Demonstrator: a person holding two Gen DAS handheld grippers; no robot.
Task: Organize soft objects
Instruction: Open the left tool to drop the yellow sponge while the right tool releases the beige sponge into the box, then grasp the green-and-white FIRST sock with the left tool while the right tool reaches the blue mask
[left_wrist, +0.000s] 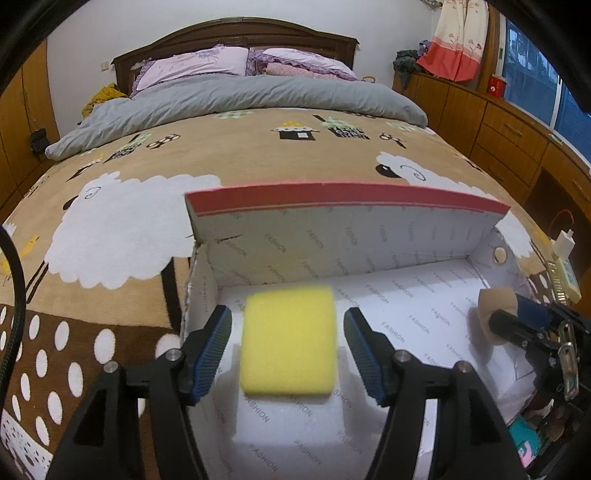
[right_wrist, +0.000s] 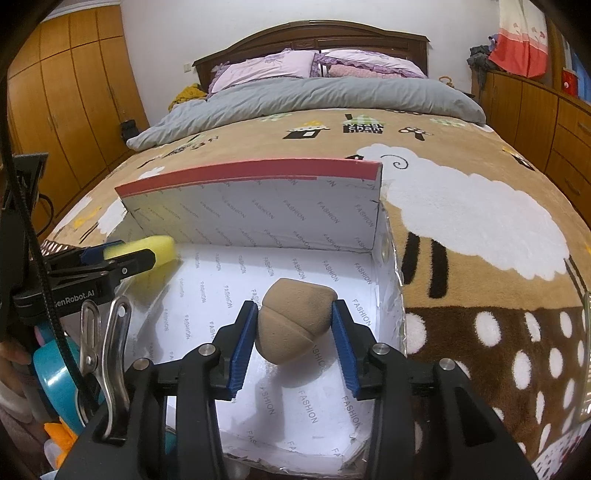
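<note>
The left gripper (left_wrist: 288, 350) is seen spread, with a narrow gap on each side of the yellow sponge (left_wrist: 289, 341), which appears blurred and untouched by the fingers. The right gripper (right_wrist: 293, 339) is pressed onto the tan sponge (right_wrist: 295, 319), held above the white floor of the box (right_wrist: 229, 306). Both grippers are reached in over the near edge, side by side. Bare floor is left between the two sponges. Movement is bounded by the upright lid (left_wrist: 343, 236) at the back and low walls at the sides. The box is set on a sheep-patterned blanket (right_wrist: 476, 206); wooden cabinets (left_wrist: 491, 114) stand beyond.
</note>
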